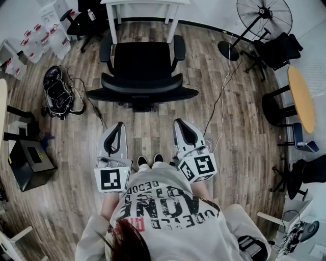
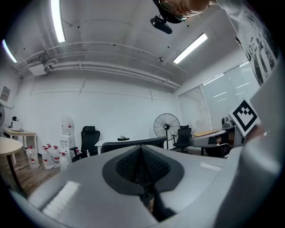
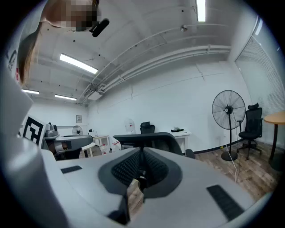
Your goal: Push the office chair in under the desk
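A black office chair (image 1: 141, 71) stands on the wood floor with its backrest toward me and its seat facing a white desk (image 1: 145, 4) at the top of the head view. Its backrest top edge (image 2: 133, 144) shows beyond the left jaws, and the chair (image 3: 149, 139) appears again past the right jaws. My left gripper (image 1: 118, 126) and right gripper (image 1: 182, 124) are held side by side a short way behind the chair, apart from it. Both are shut with nothing between the jaws.
A black standing fan (image 1: 262, 20) with a trailing cable (image 1: 222, 97) stands at the right. A second black chair (image 1: 277, 51) and a round wooden table (image 1: 302, 99) are further right. A bag with cables (image 1: 57, 92) and a black box (image 1: 30, 160) lie at left.
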Demonstrator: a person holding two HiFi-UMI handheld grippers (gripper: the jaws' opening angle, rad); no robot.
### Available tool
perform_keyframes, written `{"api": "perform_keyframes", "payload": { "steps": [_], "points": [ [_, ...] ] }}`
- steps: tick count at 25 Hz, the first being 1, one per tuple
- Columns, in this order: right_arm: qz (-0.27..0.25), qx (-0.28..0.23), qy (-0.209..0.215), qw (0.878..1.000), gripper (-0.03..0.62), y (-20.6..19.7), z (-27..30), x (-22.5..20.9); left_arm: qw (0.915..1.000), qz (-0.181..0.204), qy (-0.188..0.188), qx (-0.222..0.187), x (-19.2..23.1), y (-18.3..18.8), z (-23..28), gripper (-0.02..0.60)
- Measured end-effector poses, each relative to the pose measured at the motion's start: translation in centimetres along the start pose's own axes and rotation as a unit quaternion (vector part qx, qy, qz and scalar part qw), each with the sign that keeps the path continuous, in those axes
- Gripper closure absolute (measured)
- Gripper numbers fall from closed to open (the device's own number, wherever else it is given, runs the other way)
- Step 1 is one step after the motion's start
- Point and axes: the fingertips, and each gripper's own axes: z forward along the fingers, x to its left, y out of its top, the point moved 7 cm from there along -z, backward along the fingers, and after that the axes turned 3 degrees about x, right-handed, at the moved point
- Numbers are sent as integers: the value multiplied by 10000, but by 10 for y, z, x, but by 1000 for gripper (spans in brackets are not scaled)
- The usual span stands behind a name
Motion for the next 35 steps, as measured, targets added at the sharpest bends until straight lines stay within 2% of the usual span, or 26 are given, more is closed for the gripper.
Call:
{"api": "perform_keyframes", "payload": {
  "steps": [11,17,24,28,31,35],
  "points": [
    [29,61,52,10000,562,-1,0,3,10000,-36,8,-38,0,0,-3,569],
    [142,-67,201,9997,562,2,2,6,10000,-52,64,-35,3,0,-6,569],
    [368,-536,541,9964,562,14,2,10,9999,-60,70,-55,9,0,-6,569],
    [508,-551,818,9938,562,13,6,14,9999,-80,-103,-78,11,0,-4,569],
    [665,-838,1057,9886,563,19,7,19,9998,-21,-173,-122,12,2,-3,569],
    [569,-840,1305,9863,563,20,11,27,9994,-7,-314,-137,12,2,0,569]
  ]
}}
